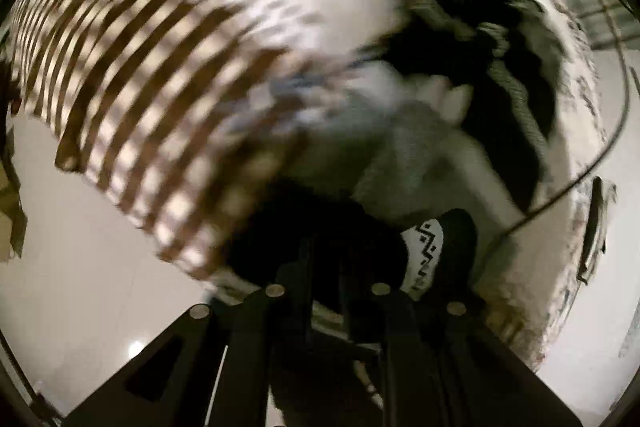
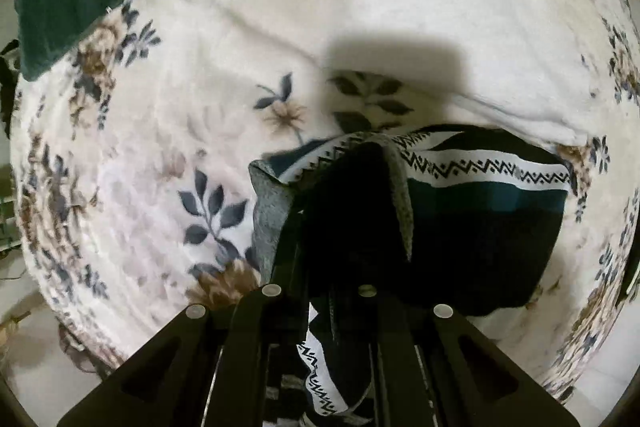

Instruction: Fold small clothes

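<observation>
We judge the dark knit garment [image 2: 480, 227] to be light, soft and floppy, no risk of breakage, so it will sag from any single pinch; we would take it by two points along one edge, well apart, and keep that edge taut. The right gripper [image 2: 344, 227] is closed narrow on a bunched fold of it, cloth draping down past the fingers toward 6 o'clock, with the rest spread toward 3 o'clock on the floral fleece blanket [image 2: 224, 39]. It is black with a teal band, a white strip of black zigzag pattern, and a grey inner face. In the blurred left view the left gripper [image 1: 344, 267] is nearly closed among the same dark cloth; whether it truly pinches, we cannot tell. A brown striped cloth [image 1: 132, 99] lies toward 10 o'clock.
</observation>
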A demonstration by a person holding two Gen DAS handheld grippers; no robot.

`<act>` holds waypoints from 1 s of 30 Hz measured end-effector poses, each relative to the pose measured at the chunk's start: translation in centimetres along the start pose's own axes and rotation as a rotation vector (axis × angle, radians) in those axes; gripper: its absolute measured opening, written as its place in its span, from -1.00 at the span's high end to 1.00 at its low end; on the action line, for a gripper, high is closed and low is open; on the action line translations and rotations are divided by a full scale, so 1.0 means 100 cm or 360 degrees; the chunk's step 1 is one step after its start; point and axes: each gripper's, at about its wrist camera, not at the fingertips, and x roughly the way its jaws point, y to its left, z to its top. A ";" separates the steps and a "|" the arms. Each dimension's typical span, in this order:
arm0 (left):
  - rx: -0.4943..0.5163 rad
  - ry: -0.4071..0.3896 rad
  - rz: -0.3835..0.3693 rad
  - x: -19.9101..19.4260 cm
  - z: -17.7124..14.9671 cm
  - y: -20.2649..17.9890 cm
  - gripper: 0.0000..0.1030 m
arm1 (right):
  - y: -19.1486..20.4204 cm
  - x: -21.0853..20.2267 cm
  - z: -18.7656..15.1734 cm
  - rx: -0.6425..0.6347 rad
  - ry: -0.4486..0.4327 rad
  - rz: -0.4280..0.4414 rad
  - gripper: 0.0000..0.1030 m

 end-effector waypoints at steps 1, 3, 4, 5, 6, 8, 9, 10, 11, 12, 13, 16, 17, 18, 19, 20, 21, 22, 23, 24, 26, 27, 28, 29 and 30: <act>-0.0027 0.0021 0.0066 0.004 0.000 0.015 0.79 | 0.002 0.006 0.002 0.0004 0.0022 0.0009 0.85; -0.0067 0.0046 0.0129 0.004 -0.003 0.038 0.80 | 0.001 0.017 0.003 0.0012 0.0092 0.0065 0.77; -0.0109 0.0052 0.0142 0.000 -0.006 0.053 0.80 | 0.000 0.019 0.003 0.0017 0.0124 0.0108 0.76; -0.0138 0.0061 0.0137 -0.003 -0.009 0.062 0.80 | -0.004 0.019 0.001 0.0029 0.0149 0.0181 0.72; -0.0159 0.0072 0.0123 -0.006 -0.012 0.069 0.72 | -0.006 0.018 -0.001 0.0028 0.0172 0.0230 0.59; -0.0194 0.0096 0.0084 -0.012 -0.017 0.076 0.48 | -0.011 0.015 -0.014 -0.0012 0.0240 0.0309 0.24; -0.0209 0.0103 0.0041 -0.015 -0.018 0.076 0.24 | -0.016 0.009 -0.027 -0.0050 0.0262 0.0347 0.10; -0.0223 0.0100 0.0000 -0.018 -0.019 0.074 0.01 | -0.019 0.005 -0.039 -0.0080 0.0268 0.0375 0.09; -0.0236 0.0093 -0.0034 -0.021 -0.020 0.072 -0.08 | -0.024 0.000 -0.057 -0.0129 0.0282 0.0398 0.09; -0.0254 0.0089 -0.0061 -0.022 -0.020 0.068 -0.17 | -0.026 -0.002 -0.073 -0.0176 0.0300 0.0412 0.09; -0.0271 0.0090 -0.0075 -0.023 -0.018 0.064 -0.17 | -0.029 -0.003 -0.091 -0.0219 0.0322 0.0415 0.09; -0.0329 0.0086 -0.0177 -0.020 -0.014 0.044 -0.17 | -0.042 0.004 -0.152 -0.0329 0.0370 0.0393 0.09; -0.0334 0.0077 -0.0202 -0.018 -0.011 0.033 -0.17 | -0.050 0.008 -0.172 -0.0352 0.0373 0.0375 0.09; -0.0337 0.0064 -0.0207 -0.016 -0.008 0.022 -0.17 | -0.057 0.014 -0.188 -0.0368 0.0366 0.0353 0.09; -0.0351 0.0054 -0.0212 -0.014 -0.003 0.012 -0.17 | -0.064 0.019 -0.202 -0.0377 0.0357 0.0335 0.09; -0.0370 0.0046 -0.0226 -0.011 0.002 0.005 -0.17 | -0.073 0.026 -0.218 -0.0381 0.0348 0.0319 0.09; -0.0387 0.0033 -0.0238 -0.008 0.005 -0.002 -0.17 | -0.080 0.032 -0.231 -0.0379 0.0346 0.0302 0.09; -0.0381 0.0026 -0.0205 -0.003 0.008 -0.009 -0.17 | -0.086 0.039 -0.243 -0.0375 0.0348 0.0286 0.09; -0.0360 0.0031 -0.0148 0.003 0.012 -0.010 -0.17 | -0.095 0.046 -0.256 -0.0362 0.0355 0.0270 0.09; -0.0318 0.0042 -0.0073 0.009 0.010 -0.015 -0.17 | -0.099 0.051 -0.265 -0.0359 0.0357 0.0266 0.09; -0.0209 0.0094 0.0143 0.021 -0.003 -0.017 -0.17 | -0.116 0.060 -0.285 -0.0320 0.0356 0.0278 0.09; -0.0171 0.0120 0.0216 0.025 -0.015 -0.014 -0.18 | -0.124 0.063 -0.292 -0.0299 0.0360 0.0293 0.09; -0.0142 0.0151 0.0271 0.028 -0.030 -0.009 -0.19 | -0.130 0.065 -0.298 -0.0278 0.0364 0.0306 0.09; -0.0131 0.0180 0.0314 0.030 -0.041 -0.003 -0.20 | -0.139 0.068 -0.305 -0.0248 0.0371 0.0320 0.09; -0.0128 0.0216 0.0366 0.030 -0.055 0.006 -0.21 | -0.146 0.072 -0.311 -0.0230 0.0381 0.0330 0.09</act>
